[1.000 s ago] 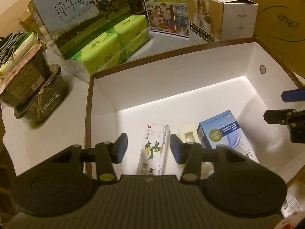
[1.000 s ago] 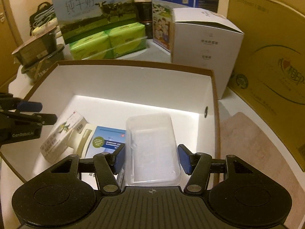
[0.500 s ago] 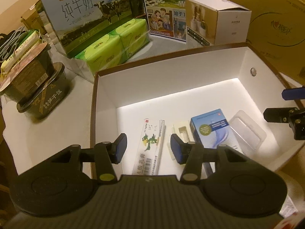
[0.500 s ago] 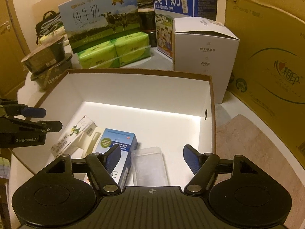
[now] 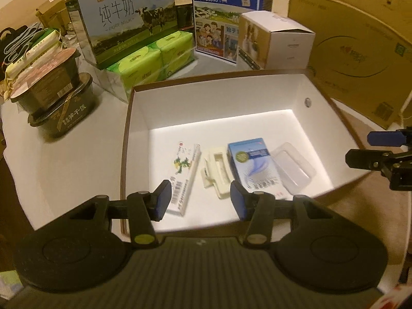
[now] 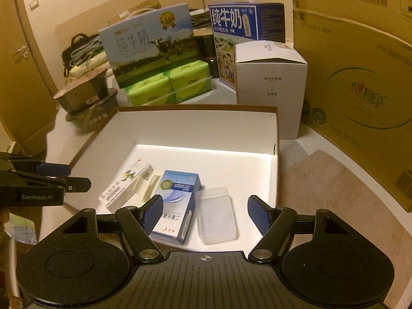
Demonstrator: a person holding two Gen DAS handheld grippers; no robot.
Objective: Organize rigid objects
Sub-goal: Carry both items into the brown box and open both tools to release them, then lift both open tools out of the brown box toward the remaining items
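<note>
An open white box with brown rim [image 5: 219, 97] [image 6: 195, 126] holds a long white carton with a green bird [image 5: 184, 172] [image 6: 126, 185], a cream plastic insert [image 5: 217, 173] [image 6: 150, 184], a blue-and-white carton [image 5: 253, 164] [image 6: 176, 200] and a clear plastic tray [image 5: 293, 164] [image 6: 216, 215], side by side on its floor. My left gripper [image 5: 200, 200] is open and empty above the box's near edge. My right gripper [image 6: 206, 215] is open and empty, raised above the tray. Each gripper shows at the side of the other's view, the right one [image 5: 370, 152] and the left one [image 6: 64, 177].
Behind the box stand milk cartons [image 5: 128, 18] [image 5: 226, 18], green tissue packs [image 5: 152, 59], a white carton [image 5: 278, 41] [image 6: 270, 82] and stacked dark bowls [image 5: 56, 95]. A big cardboard box [image 5: 360, 38] [image 6: 355, 82] stands to the right. A beige mat [image 6: 334, 198] lies right of the box.
My right gripper opened and let go of the clear tray, which now lies in the box. Both grippers have drawn back and up from the box.
</note>
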